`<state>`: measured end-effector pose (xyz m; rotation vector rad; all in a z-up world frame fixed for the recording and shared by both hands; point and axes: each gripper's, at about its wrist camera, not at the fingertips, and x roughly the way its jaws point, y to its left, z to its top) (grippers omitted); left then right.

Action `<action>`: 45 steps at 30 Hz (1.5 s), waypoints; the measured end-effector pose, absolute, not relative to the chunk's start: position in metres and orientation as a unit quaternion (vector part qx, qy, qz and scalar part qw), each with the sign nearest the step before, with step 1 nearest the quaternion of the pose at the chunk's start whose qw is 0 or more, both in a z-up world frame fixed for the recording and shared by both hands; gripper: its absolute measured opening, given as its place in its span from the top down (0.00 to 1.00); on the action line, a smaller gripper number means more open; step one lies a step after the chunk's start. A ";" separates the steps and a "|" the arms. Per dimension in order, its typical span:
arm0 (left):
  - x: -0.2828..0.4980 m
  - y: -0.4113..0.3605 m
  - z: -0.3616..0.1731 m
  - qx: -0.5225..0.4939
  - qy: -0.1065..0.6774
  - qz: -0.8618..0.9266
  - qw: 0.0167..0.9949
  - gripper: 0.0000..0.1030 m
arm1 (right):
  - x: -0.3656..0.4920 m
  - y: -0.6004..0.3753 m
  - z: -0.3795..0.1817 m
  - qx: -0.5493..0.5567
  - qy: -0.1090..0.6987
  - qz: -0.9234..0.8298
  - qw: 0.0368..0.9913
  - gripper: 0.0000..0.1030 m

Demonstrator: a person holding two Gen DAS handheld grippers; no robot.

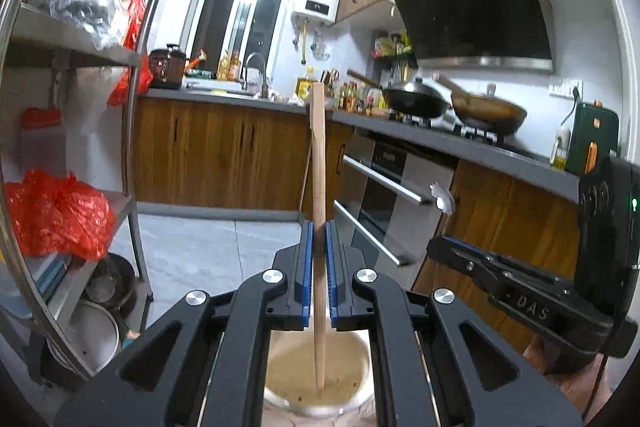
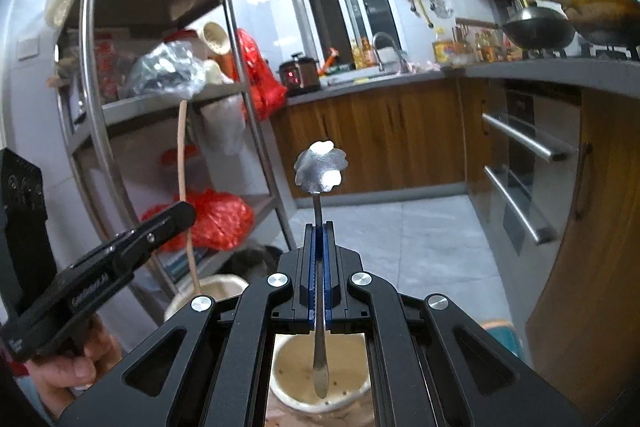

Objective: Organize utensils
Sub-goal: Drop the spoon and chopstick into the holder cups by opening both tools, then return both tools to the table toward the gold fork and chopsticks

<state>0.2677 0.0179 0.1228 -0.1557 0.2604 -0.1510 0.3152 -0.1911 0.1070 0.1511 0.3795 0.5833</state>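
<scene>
While my left gripper (image 1: 318, 247) pinches a light stiff stick (image 1: 319, 163) mid-shaft, my right gripper (image 2: 319, 251) clamps a slippery spoon (image 2: 320, 167) by its thin handle.

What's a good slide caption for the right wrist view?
Right gripper clamps a metal spoon upright above a beige utensil holder.

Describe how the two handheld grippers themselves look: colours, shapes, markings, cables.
Both are matte black. The left gripper and right gripper have angular linkage arms with triangular cut-outs, round silver pivot bolts, and blue ribbed pads lining the fingers. Seen from the side, the right body bears embossed lettering, a small green light and a thin dark cable. No sleeves show.
</scene>
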 end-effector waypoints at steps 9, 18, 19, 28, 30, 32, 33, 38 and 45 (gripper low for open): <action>0.264 0.009 0.088 -0.065 0.173 -0.078 0.980 0.94 | 0.310 -0.184 0.079 0.042 0.229 0.280 0.931 0.96; 0.268 0.001 0.085 -0.037 0.216 -0.061 0.974 0.94 | 0.313 -0.169 0.073 0.003 0.269 0.272 0.924 0.96; 0.268 0.002 0.085 -0.036 0.220 -0.058 0.973 0.94 | 0.315 -0.167 0.073 -0.001 0.276 0.273 0.922 0.96; 0.264 0.009 0.096 -0.023 0.232 -0.050 0.971 0.69 | 0.317 -0.170 0.075 -0.009 0.298 0.269 0.916 0.96; 0.260 0.012 0.099 -0.019 0.231 -0.048 0.972 0.64 | 0.313 -0.174 0.077 -0.006 0.298 0.270 0.916 0.96; 0.254 0.016 0.102 -0.019 0.231 -0.047 0.972 0.62 | 0.307 -0.179 0.081 -0.006 0.298 0.269 0.916 0.94; 0.251 0.018 0.102 -0.018 0.232 -0.046 0.971 0.61 | 0.304 -0.182 0.082 -0.006 0.298 0.269 0.916 0.92; 0.232 0.028 0.095 -0.019 0.245 -0.041 0.969 0.60 | 0.285 -0.203 0.087 0.003 0.301 0.264 0.916 0.81; 0.195 0.039 0.076 -0.031 0.252 -0.053 0.966 0.49 | 0.256 -0.225 0.071 0.016 0.319 0.250 0.914 0.76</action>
